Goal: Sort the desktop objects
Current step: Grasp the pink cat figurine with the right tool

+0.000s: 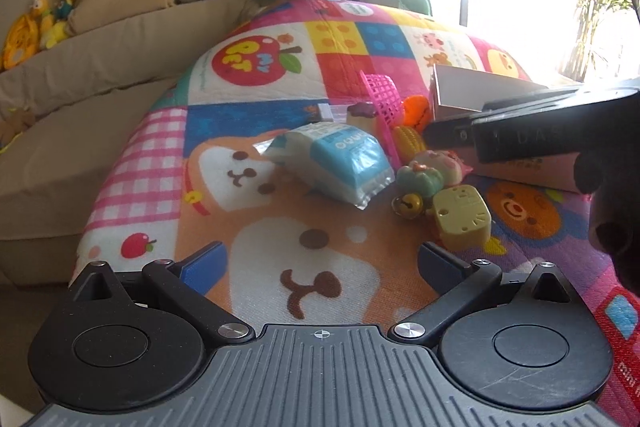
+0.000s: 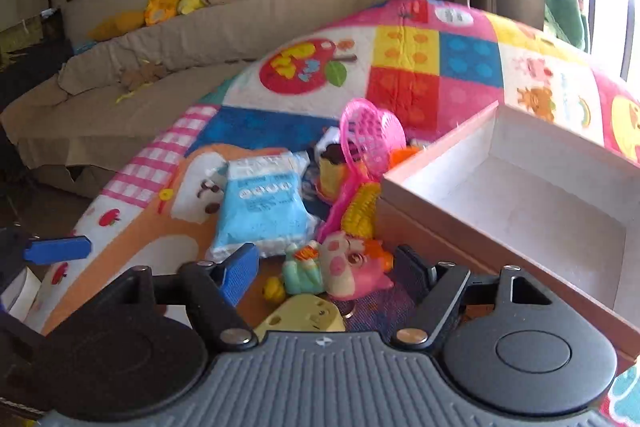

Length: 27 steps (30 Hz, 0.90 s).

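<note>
Pink-and-green squishy toy [image 2: 340,267] lying on the patterned mat [image 2: 404,47], just beside the near-left corner of the white open box [image 2: 532,187], between the spread fingers of the right gripper [image 2: 322,267], untouched. Blue tissue pack [image 2: 262,205], yellow cheese toy [image 1: 462,217] and pink basket [image 2: 370,139] close around. Left gripper [image 1: 320,261] likewise parted, over bare mat, clamping nothing.

A bright patchwork quilt [image 1: 248,163] carries everything. On it lie a blue-white pack [image 1: 336,159], a pink basket [image 1: 382,99] tipped up, a toy corn [image 1: 408,139], a pink pig figure [image 1: 436,167], a brass bell [image 1: 406,205], a yellow block [image 1: 464,223], and on the right an open box [image 2: 532,195].
</note>
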Tool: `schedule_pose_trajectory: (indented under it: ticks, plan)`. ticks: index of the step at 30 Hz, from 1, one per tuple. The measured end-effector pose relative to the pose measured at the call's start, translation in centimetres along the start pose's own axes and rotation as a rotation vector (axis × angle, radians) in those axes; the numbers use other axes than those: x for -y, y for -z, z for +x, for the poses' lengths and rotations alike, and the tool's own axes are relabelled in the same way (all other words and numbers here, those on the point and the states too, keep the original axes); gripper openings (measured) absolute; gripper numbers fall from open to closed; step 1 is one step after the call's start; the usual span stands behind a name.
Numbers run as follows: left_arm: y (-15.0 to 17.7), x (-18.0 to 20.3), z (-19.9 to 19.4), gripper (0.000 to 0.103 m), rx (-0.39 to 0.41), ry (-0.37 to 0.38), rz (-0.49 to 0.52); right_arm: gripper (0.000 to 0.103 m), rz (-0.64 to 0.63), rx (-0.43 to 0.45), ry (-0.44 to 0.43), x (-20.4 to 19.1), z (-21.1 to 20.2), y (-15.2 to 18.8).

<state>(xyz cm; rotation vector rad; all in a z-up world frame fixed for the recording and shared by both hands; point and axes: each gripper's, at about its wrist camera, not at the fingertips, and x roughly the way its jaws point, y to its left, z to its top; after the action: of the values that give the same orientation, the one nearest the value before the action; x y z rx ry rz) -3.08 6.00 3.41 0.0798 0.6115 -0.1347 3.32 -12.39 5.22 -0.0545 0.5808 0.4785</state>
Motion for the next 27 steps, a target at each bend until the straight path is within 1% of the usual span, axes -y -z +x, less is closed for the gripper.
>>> schedule_pose_trajectory:
  ticks: [1, 2, 3, 4, 5, 6, 7, 9, 11, 12, 13, 14, 15, 17, 18, 19, 20, 22, 24, 26, 27]
  plan:
    - [0.0, 0.3, 0.4, 0.103, -0.005, 0.012, -0.002, 0.076, -0.043, 0.054, 0.039, -0.4, -1.0, -0.1]
    - [-0.1, 0.8, 0.8, 0.103, -0.008, 0.022, -0.006, 0.076, -0.082, 0.107, 0.109, -0.8, -1.7, -0.4]
    - [-0.3, 1.3, 1.1, 0.103, -0.007, 0.037, -0.009, 0.076, -0.093, 0.125, 0.164, -0.7, -2.0, -0.6]
    - [-0.3, 1.8, 1.4, 0.103, -0.001, 0.06, -0.012, 0.074, -0.091, 0.124, 0.212, -0.2, -2.0, -0.7]
    - [-0.4, 2.3, 1.5, 0.103, 0.003, 0.082, -0.014, 0.07, -0.085, 0.118, 0.28, 0.6, -1.8, -0.7]
    - [-0.4, 2.7, 1.6, 0.103, 0.004, 0.102, -0.016, 0.066, -0.079, 0.117, 0.341, 1.5, -1.8, -0.5]
    - [-0.4, 3.1, 1.6, 0.103, 0.004, 0.12, -0.013, 0.066, -0.069, 0.124, 0.38, 2.4, -2.4, 0.1]
    - [-0.5, 3.8, 1.8, 0.103, -0.005, 0.138, 0.006, 0.066, -0.046, 0.115, 0.406, 4.4, -3.9, 1.4]
    - [-0.5, 4.4, 2.2, 0.103, -0.013, 0.132, 0.025, 0.068, -0.044, 0.071, 0.415, 6.2, -5.1, 2.8]
    - [-0.6, 4.6, 2.3, 0.103, -0.016, 0.13, 0.029, 0.068, -0.045, 0.054, 0.433, 7.1, -5.6, 3.5]
    - [-0.6, 4.8, 2.5, 0.103, -0.017, 0.13, 0.03, 0.073, -0.075, 0.066, 0.455, 7.7, -6.0, 4.2]
    - [-0.8, 4.9, 2.6, 0.103, -0.018, 0.13, 0.029, 0.079, -0.099, 0.067, 0.503, 8.2, -6.4, 4.8]
    - [-0.9, 5.1, 2.8, 0.103, -0.018, 0.129, 0.029, 0.084, -0.09, 0.074, 0.535, 8.8, -6.8, 5.0]
    - [-1.1, 5.2, 2.7, 0.103, -0.009, 0.12, 0.029, 0.083, -0.048, 0.072, 0.584, 9.7, -7.4, 4.9]
    - [-1.2, 5.2, 2.7, 0.103, -0.002, 0.105, 0.028, 0.083, -0.031, 0.1, 0.561, 9.8, -7.9, 4.7]
    - [-1.3, 5.0, 2.5, 0.103, 0.007, 0.079, 0.026, 0.083, -0.022, 0.126, 0.504, 9.4, -8.4, 4.5]
    - [-1.4, 4.7, 2.3, 0.103, 0.015, 0.047, 0.021, 0.083, -0.021, 0.137, 0.435, 8.7, -8.8, 4.1]
    - [-1.6, 3.6, 1.9, 0.103, 0.029, -0.032, -0.008, 0.083, -0.032, 0.121, 0.287, 6.9, -8.4, 3.3]
    - [-1.7, 1.8, 1.4, 0.103, 0.041, -0.108, -0.063, 0.082, 0.001, 0.059, 0.136, 5.1, -6.8, 2.3]
    - [-1.7, -0.3, 0.6, 0.103, 0.057, -0.161, -0.128, 0.083, 0.068, -0.032, 0.035, 3.8, -4.2, 1.3]
    - [-1.6, -1.3, 0.3, 0.103, 0.063, -0.173, -0.157, 0.083, 0.102, -0.069, 0.011, 3.3, -2.8, 1.0]
